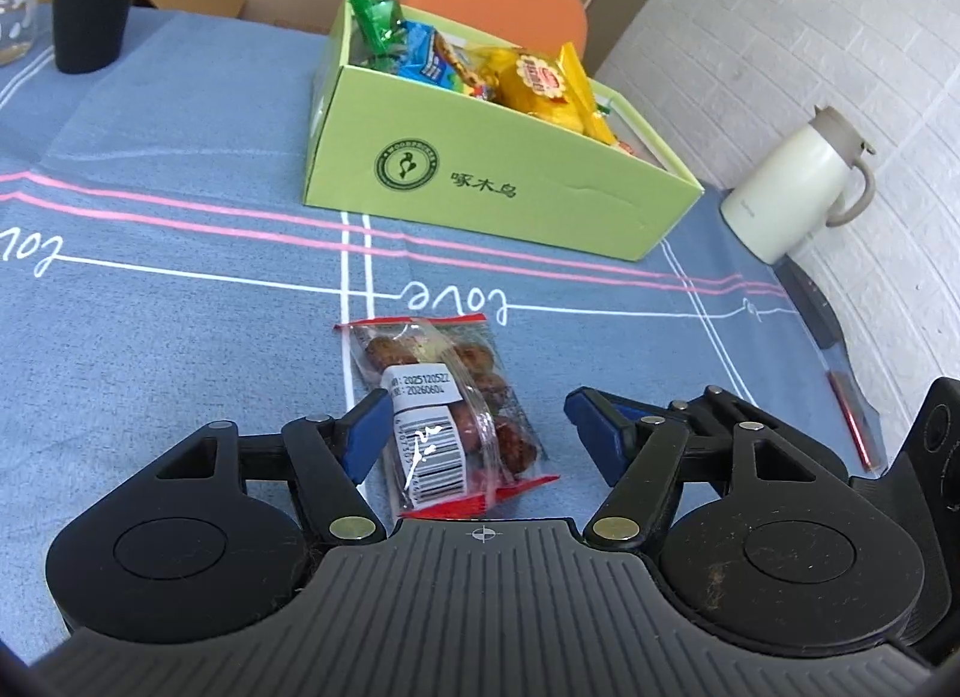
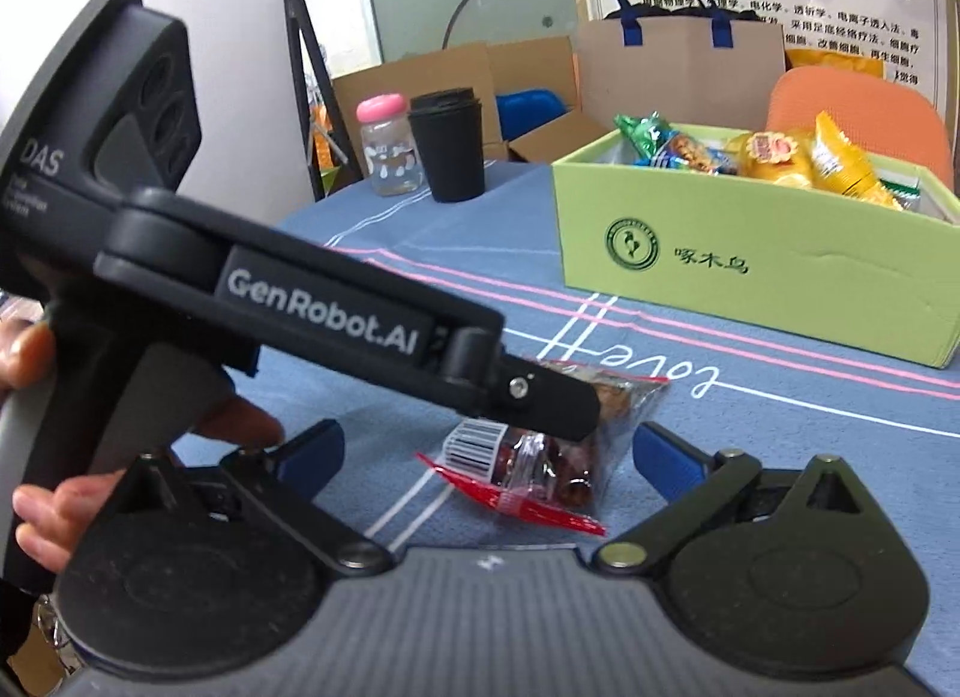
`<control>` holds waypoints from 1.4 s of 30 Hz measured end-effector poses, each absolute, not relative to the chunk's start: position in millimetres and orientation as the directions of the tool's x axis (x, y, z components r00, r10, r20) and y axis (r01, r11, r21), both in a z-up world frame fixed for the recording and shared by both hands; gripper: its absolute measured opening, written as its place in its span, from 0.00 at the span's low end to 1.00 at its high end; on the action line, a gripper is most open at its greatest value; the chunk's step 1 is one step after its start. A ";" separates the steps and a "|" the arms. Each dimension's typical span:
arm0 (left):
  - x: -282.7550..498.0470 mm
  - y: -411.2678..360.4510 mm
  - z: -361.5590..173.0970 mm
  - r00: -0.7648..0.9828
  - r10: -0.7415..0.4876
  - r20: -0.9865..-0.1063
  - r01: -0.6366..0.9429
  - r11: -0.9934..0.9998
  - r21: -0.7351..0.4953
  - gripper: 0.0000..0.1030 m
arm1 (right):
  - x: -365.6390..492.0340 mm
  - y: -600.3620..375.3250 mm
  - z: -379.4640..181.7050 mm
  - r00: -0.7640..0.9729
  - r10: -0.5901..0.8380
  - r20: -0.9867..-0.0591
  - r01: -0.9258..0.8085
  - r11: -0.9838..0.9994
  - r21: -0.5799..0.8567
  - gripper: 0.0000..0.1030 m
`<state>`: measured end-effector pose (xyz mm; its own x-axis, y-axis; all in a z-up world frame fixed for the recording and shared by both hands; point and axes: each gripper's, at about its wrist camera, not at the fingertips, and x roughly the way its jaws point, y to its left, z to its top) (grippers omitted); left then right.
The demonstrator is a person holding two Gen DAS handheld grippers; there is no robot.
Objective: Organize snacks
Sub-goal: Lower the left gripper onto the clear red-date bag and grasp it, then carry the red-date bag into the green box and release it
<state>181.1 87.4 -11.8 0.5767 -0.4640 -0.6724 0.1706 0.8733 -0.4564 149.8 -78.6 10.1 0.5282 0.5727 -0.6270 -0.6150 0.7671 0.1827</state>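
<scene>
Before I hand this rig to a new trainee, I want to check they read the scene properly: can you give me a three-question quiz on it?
1. True or false: the left gripper has already shut on the clear packet of dates.
2. Multiple choice: where does the packet of dates lie? A) inside the green box B) on the blue tablecloth in front of the box C) beside the white jug
3. Fill in: the black cup stands next to a clear bottle with a ____ lid.

Key
1. False: its jaws stand open on either side of the packet.
2. B
3. pink
</scene>
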 end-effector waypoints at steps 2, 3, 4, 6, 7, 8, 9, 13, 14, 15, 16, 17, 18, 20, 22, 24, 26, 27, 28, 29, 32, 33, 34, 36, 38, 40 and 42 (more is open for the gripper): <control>180.8 86.5 -11.1 0.579 -0.461 -0.672 0.172 0.875 -0.452 0.54 | 149.1 -79.1 9.4 0.532 0.565 -0.630 -0.613 0.771 0.173 0.98; 181.4 87.1 -11.0 0.579 -0.459 -0.674 0.172 0.877 -0.449 0.55 | 149.1 -79.1 8.2 0.532 0.562 -0.633 -0.613 0.772 0.170 0.98; 181.5 87.3 -10.8 0.579 -0.458 -0.674 0.174 0.877 -0.447 0.55 | 149.3 -79.2 7.0 0.530 0.562 -0.635 -0.612 0.772 0.172 0.98; 182.8 87.7 -11.6 0.578 -0.459 -0.675 0.177 0.878 -0.445 0.55 | 151.2 -78.6 4.7 0.525 0.562 -0.639 -0.609 0.772 0.179 0.98; 183.4 88.2 -12.0 0.577 -0.457 -0.676 0.176 0.879 -0.444 0.55 | 152.4 -78.0 3.4 0.522 0.561 -0.642 -0.608 0.773 0.181 0.98; 184.1 89.0 -12.7 0.577 -0.457 -0.677 0.175 0.879 -0.444 0.56 | 153.5 -76.9 2.1 0.520 0.560 -0.645 -0.608 0.773 0.180 0.98; 184.7 89.5 -13.3 0.577 -0.457 -0.677 0.175 0.879 -0.444 0.57 | 154.2 -76.9 1.0 0.518 0.559 -0.647 -0.609 0.772 0.179 0.98; 189.8 92.3 -18.4 0.571 -0.459 -0.680 0.165 0.876 -0.453 0.58 | 161.9 -72.5 -5.1 0.509 0.560 -0.653 -0.609 0.771 0.187 0.98; 191.1 93.3 -20.0 0.569 -0.462 -0.681 0.162 0.874 -0.458 0.58 | 163.8 -71.0 -6.9 0.507 0.558 -0.657 -0.608 0.771 0.186 0.98; 192.3 94.5 -21.9 0.567 -0.464 -0.680 0.159 0.872 -0.463 0.58 | 166.0 -69.3 -8.2 0.504 0.557 -0.661 -0.608 0.772 0.187 0.98; 193.6 95.5 -23.6 0.566 -0.467 -0.680 0.158 0.870 -0.467 0.58 | 167.8 -68.4 -9.8 0.501 0.555 -0.664 -0.608 0.772 0.187 0.98; 194.8 96.4 -24.9 0.564 -0.469 -0.680 0.156 0.869 -0.470 0.58 | 168.9 -67.8 -11.2 0.500 0.554 -0.665 -0.608 0.772 0.186 0.98; 195.8 96.9 -26.2 0.561 -0.471 -0.681 0.154 0.868 -0.473 0.58 | 170.0 -67.1 -12.3 0.500 0.554 -0.666 -0.607 0.772 0.186 0.98; 197.9 97.7 -27.9 0.561 -0.474 -0.679 0.155 0.865 -0.477 0.57 | 172.2 -66.3 -15.4 0.496 0.557 -0.667 -0.608 0.770 0.191 0.98; 200.3 97.6 -30.2 0.558 -0.471 -0.683 0.155 0.868 -0.472 0.57 | 174.9 -64.0 -19.1 0.489 0.556 -0.672 -0.606 0.771 0.198 0.98; 199.7 95.8 -32.4 0.558 -0.467 -0.686 0.156 0.871 -0.466 0.57 | 175.0 -63.2 -21.4 0.492 0.545 -0.678 -0.603 0.776 0.186 0.98; 198.4 95.8 -32.3 0.556 -0.475 -0.682 0.167 0.868 -0.468 0.57 | 172.1 -64.1 -21.2 0.510 0.518 -0.686 -0.599 0.787 0.149 0.98; 198.0 95.3 -32.4 0.553 -0.483 -0.679 0.178 0.865 -0.470 0.56 | 171.0 -64.6 -21.1 0.515 0.513 -0.687 -0.600 0.788 0.138 0.98; 198.1 94.8 -32.9 0.548 -0.489 -0.679 0.186 0.862 -0.471 0.55 | 171.0 -64.2 -21.9 0.512 0.514 -0.688 -0.606 0.784 0.134 0.98; 198.8 94.1 -33.9 0.545 -0.494 -0.678 0.192 0.860 -0.473 0.53 | 171.8 -61.5 -23.7 0.502 0.520 -0.691 -0.615 0.777 0.137 0.99; 197.6 88.5 -33.5 0.561 -0.467 -0.684 0.198 0.877 -0.437 0.41 | 168.2 -50.5 -22.8 0.533 0.498 -0.684 -0.633 0.771 0.067 0.83; 194.8 87.7 -31.8 0.573 -0.448 -0.686 0.185 0.886 -0.425 0.37 | 166.1 -50.6 -20.2 0.556 0.483 -0.676 -0.631 0.775 0.035 0.77; 193.3 89.1 -30.0 0.574 -0.452 -0.683 0.174 0.882 -0.438 0.36 | 166.1 -53.3 -17.2 0.553 0.498 -0.668 -0.632 0.773 0.054 0.77; 191.8 91.3 -22.0 0.587 -0.469 -0.660 0.174 0.869 -0.462 0.35 | 166.2 -61.0 -8.2 0.567 0.517 -0.641 -0.625 0.777 0.074 0.77; 194.4 89.0 -9.9 0.598 -0.485 -0.638 0.188 0.859 -0.477 0.35 | 166.8 -64.8 5.3 0.599 0.509 -0.618 -0.623 0.781 0.039 0.77; 201.6 84.8 7.0 0.619 -0.500 -0.606 0.214 0.849 -0.482 0.35 | 171.7 -70.1 21.9 0.638 0.504 -0.582 -0.616 0.788 0.006 0.77; 213.0 77.5 24.8 0.640 -0.511 -0.573 0.243 0.843 -0.480 0.36 | 181.4 -77.0 37.1 0.677 0.495 -0.544 -0.604 0.796 -0.028 0.78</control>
